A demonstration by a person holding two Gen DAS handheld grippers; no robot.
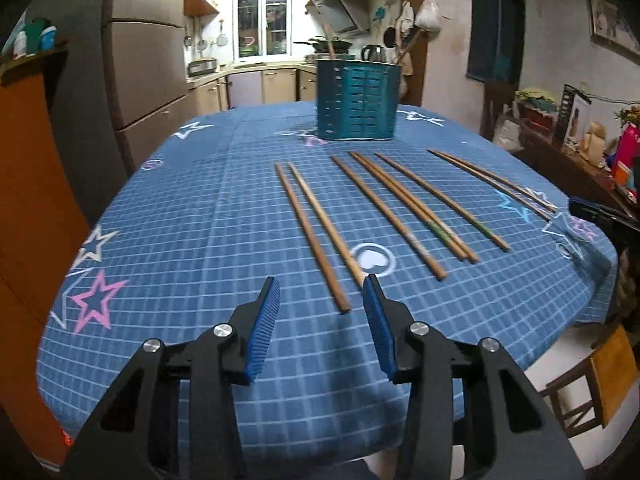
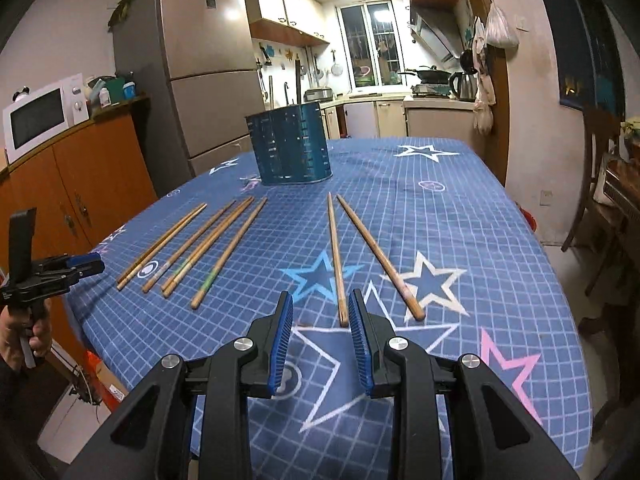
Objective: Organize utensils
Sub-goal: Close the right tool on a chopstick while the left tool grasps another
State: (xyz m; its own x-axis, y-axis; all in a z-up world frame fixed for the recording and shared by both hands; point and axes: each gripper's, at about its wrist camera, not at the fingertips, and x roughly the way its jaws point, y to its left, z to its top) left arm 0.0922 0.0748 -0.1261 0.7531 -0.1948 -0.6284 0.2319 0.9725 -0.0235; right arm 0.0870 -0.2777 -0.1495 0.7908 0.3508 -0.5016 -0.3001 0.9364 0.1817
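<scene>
Now | left claw (image 1: 322, 288) agape | right claw (image 2: 320, 304) agape | chopsticks (image 1: 400, 208) unlabelled

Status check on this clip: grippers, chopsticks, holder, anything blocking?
Left gripper open, empty. Right gripper open, empty. Chopsticks flat on tablecloth, outside teal utensil holder. Nothing in the way.

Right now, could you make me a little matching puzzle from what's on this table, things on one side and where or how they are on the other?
Things:
1. utensil holder
2. left tool
3. right tool
4. tablecloth

Descriptions:
A. blue grid with stars
B. open, above the left-most pair of chopsticks
C. teal, upright at the table's far end
D. open, near the right-hand pair of chopsticks

Pairs: 1-C, 2-B, 3-D, 4-A
</scene>
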